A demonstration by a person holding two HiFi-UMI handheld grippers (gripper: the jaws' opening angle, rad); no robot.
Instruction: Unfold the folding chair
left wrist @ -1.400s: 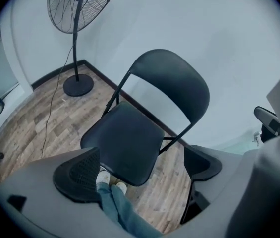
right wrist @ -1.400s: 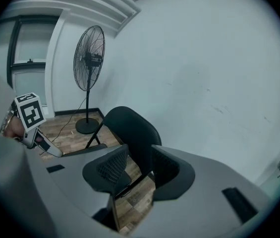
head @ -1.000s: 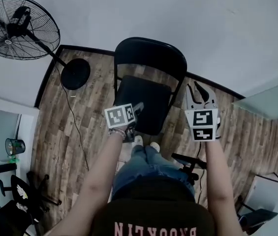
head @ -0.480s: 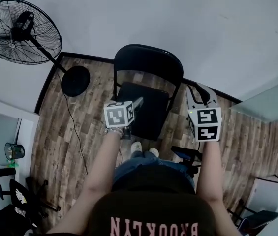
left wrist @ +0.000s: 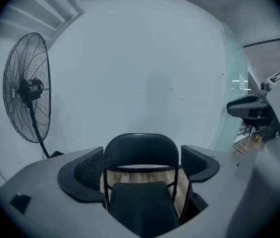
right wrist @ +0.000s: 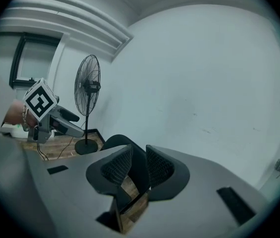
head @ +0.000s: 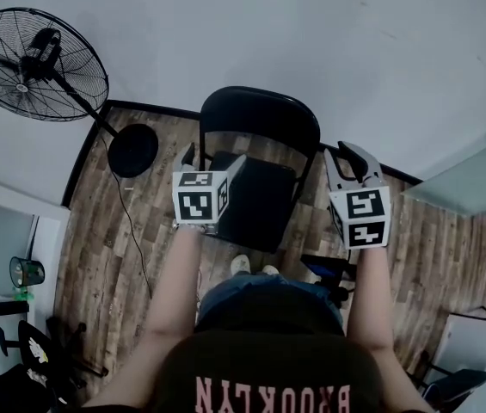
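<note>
I logged the folding chair (head: pixel 260 119) standing unfolded on the wood floor (head: pixel 113 239), backrest toward the white wall, directly ahead of both grippers. The left gripper (left wrist: pixel 140 165) hung in front of the seat. Its 2 jaws stood wide apart, had just been closing slightly, and held nothing. The right gripper (right wrist: pixel 139 166) hung right of the chair, clear of it, jaws nearly together with 1 narrow gap, gripping nothing.
</note>
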